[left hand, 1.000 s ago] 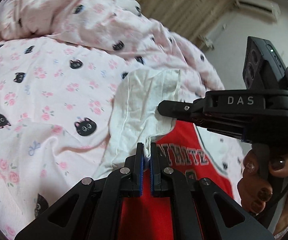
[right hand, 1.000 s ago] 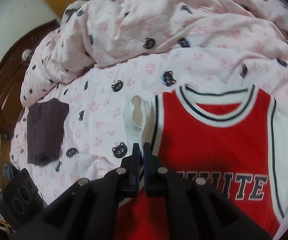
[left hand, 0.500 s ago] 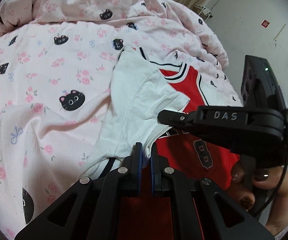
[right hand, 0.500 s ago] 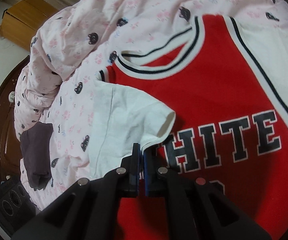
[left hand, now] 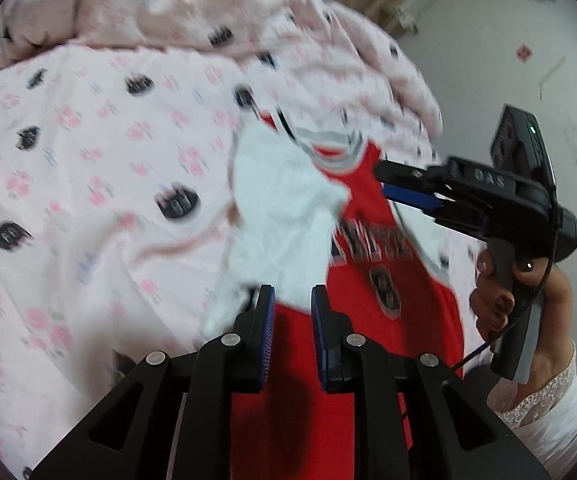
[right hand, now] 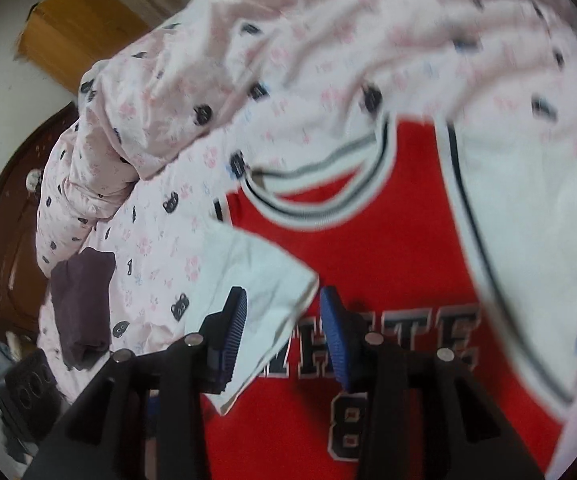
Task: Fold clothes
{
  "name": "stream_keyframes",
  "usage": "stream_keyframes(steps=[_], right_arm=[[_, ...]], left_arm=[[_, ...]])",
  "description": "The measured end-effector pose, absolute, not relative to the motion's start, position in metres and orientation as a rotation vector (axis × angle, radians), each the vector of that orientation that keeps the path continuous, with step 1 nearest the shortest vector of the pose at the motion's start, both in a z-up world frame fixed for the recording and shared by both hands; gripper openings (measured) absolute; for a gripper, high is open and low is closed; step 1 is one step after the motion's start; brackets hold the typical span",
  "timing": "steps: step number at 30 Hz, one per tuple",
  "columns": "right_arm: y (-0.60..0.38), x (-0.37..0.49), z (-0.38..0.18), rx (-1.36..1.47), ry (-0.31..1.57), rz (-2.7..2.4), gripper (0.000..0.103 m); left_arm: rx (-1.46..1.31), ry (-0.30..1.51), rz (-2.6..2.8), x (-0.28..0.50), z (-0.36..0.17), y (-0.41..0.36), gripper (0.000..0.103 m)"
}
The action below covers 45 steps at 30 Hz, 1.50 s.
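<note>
Cloth lies spread on the bed (right hand: pixel 156 248): a red jersey (right hand: pixel 368 248) with white sleeves rests face up on the pink cat-print sheet, collar toward the heaped duvet (right hand: pixel 248 40), hem toward the person. Its long axis runs straight away from both grippers. One white sleeve (right hand: pixel 256 280) is folded inward so that its cuff lies over the red chest, just at the lettering.

The right gripper (right hand: pixel 282 312) has its jaws standing apart, having just been opening; the folded sleeve's corner lies between the blue pads, but they do not press on it. The left gripper (left hand: pixel 292 312) has also just been opening, by less; its jaws are slightly apart, with the lower edge of the white sleeve (left hand: pixel 280 216) in the gap and seemingly free of the pads, though blur makes that edge hard to read. In the left wrist view the right gripper (left hand: pixel 404 188) hangs over the jersey's chest, held by the person's hand (left hand: pixel 504 288).

So the sleeve fold on this side looks laid down and released. The other white sleeve (right hand: pixel 528 208) lies flat and unfolded on the far side, nearer the right gripper than the left, so that side likely comes next. A dark folded garment (right hand: pixel 84 304) sits well apart on the sheet.
</note>
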State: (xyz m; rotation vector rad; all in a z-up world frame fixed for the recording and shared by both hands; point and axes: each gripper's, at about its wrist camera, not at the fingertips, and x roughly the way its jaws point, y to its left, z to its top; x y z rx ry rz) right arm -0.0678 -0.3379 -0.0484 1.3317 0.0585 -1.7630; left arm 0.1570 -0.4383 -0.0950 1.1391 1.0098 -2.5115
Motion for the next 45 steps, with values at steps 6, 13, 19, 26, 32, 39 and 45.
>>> stream_keyframes(steps=[6, 13, 19, 26, 32, 39, 45], right_arm=[[-0.399, -0.071, -0.022, 1.218, 0.254, -1.655, 0.040], [-0.462, -0.073, -0.048, 1.305, 0.349, -1.491, 0.039], [-0.485, -0.071, -0.068, 1.349, 0.438, -1.454, 0.037], [-0.495, -0.072, -0.078, 1.371, 0.479, -1.435, 0.010], [-0.495, -0.078, -0.077, 1.386, 0.437, -1.443, 0.004], [-0.489, -0.099, -0.082, 1.438, 0.305, -1.450, 0.003], [-0.485, -0.116, -0.091, 1.445, 0.216, -1.500, 0.002]], left_arm=[[1.056, 1.078, -2.469, 0.147, -0.106, -0.455, 0.018], [1.096, 1.065, -2.402, 0.140, -0.125, -0.452, 0.018], [1.105, 1.066, -2.395, 0.140, -0.127, -0.453, 0.018], [1.107, 1.081, -2.387, 0.141, -0.128, -0.453, 0.018], [1.139, 1.032, -2.351, 0.142, -0.130, -0.454, 0.018], [1.160, 1.008, -2.331, 0.144, -0.133, -0.455, 0.018], [1.164, 1.024, -2.325, 0.145, -0.134, -0.456, 0.018]])
